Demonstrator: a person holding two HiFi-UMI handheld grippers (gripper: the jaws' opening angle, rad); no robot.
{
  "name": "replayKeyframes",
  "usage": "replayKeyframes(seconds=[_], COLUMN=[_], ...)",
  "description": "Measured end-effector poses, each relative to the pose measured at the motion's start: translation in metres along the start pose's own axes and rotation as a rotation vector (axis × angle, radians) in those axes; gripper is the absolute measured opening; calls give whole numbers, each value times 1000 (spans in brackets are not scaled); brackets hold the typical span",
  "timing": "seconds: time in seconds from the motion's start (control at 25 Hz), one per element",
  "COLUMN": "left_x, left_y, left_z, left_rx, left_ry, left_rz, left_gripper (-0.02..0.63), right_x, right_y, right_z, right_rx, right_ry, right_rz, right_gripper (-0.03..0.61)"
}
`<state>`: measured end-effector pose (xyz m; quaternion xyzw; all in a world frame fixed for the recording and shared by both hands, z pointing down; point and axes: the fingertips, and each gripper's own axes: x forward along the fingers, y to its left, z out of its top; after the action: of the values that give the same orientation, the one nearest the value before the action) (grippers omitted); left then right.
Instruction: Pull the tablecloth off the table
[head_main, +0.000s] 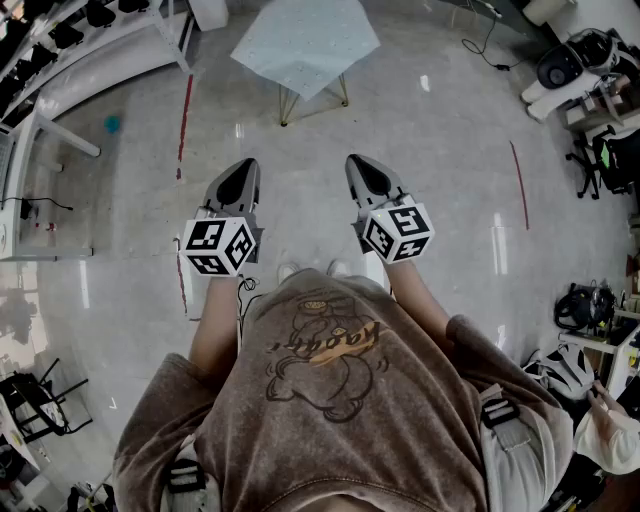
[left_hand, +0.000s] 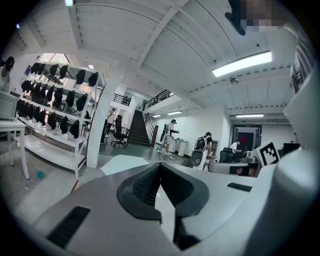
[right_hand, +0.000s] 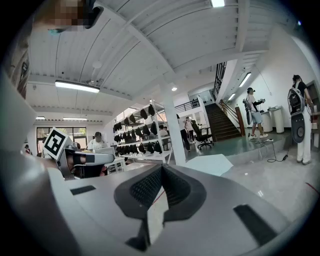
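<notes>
The pale tablecloth (head_main: 305, 40) lies spread over the small table (head_main: 284, 104) at top centre, well apart from the left gripper (head_main: 243, 170) and right gripper (head_main: 364, 168), both held level with jaws clenched (nothing between them), presumably awaiting the approach.

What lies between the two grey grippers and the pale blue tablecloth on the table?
Only bare glossy grey floor, as the head view shows, separates left gripper and right gripper from the tablecloth.
</notes>
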<state>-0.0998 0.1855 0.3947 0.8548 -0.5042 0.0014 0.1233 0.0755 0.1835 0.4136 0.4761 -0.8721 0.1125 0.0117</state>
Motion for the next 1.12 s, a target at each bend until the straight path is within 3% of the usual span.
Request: replayKeyframes(seconds=[0.48, 0.84, 1.12], left_x=[8, 17, 42], left_y=[28, 37, 44], left_z=[-2, -12, -6], left_rx=[56, 44, 39], left_ry=[28, 42, 36], left_rz=[-74, -116, -111], left_gripper=[18, 18, 18], right_x=[16, 20, 38], right_y=[11, 2, -14], right_z=[-8, -21, -15], right_rx=[-4, 11, 23], right_ry=[-49, -44, -57], right_rz=[-81, -155, -142], right_gripper=[6, 6, 6])
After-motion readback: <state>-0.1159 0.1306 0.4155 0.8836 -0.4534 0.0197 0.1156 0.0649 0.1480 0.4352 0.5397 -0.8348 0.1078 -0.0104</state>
